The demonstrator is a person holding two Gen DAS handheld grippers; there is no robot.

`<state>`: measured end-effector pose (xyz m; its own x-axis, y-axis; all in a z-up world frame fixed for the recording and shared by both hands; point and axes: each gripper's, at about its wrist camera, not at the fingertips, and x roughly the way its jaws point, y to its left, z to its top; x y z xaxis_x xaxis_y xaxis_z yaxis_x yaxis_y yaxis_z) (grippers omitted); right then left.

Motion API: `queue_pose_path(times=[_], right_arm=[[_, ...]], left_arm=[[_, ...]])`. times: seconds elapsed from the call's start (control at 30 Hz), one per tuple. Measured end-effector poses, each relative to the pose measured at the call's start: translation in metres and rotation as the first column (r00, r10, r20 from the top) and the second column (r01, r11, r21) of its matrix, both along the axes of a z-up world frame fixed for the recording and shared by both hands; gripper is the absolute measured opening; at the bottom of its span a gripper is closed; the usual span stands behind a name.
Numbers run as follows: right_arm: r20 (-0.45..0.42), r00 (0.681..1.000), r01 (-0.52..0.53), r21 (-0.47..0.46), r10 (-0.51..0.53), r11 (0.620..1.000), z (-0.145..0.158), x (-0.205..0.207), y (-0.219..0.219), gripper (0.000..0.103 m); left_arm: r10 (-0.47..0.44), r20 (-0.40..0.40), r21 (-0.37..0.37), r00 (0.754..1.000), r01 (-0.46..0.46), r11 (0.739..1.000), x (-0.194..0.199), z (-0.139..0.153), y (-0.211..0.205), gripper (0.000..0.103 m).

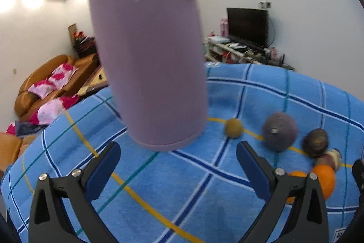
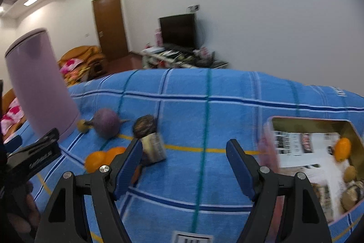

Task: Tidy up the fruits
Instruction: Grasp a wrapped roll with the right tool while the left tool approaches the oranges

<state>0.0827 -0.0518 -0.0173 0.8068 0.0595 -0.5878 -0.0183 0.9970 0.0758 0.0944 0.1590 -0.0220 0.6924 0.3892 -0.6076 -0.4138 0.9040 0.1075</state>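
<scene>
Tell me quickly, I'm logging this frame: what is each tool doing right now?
Left tool: open, holding nothing; the lilac kettle stands just ahead.
Right tool: open, holding nothing.

Two low wrist views across the blue checked cloth [image 1: 182, 174], shared purple jug [image 2: 41, 88].

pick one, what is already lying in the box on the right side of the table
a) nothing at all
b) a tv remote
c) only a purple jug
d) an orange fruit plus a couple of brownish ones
d: in the right wrist view the box holds an orange fruit near its far wall and brownish fruits closer in, lying on printed paper; the purple jug stands outside it on the blue cloth.
</scene>
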Motion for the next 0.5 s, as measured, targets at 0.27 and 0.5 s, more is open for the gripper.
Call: queue_pose_path(times=[0.27, 0.5], right_arm=[[-0.131, 0.99, -0.046, 0.053, 0.053, 0.998, -0.018, 0.03, 0.004, 0.066], [-0.18, 0.971, -0.128, 0.159, 0.157, 0.979, -0.027, 0.051, 0.006, 0.066]], left_arm=[[-0.042, -0.029, -0.05, 0.999, 0.041, 0.998, 0.002, -0.002, 0.004, 0.103], [-0.031, -0.027, -0.052, 0.999, 0.03, 0.998, 0.001, 0.001, 0.006, 0.103]])
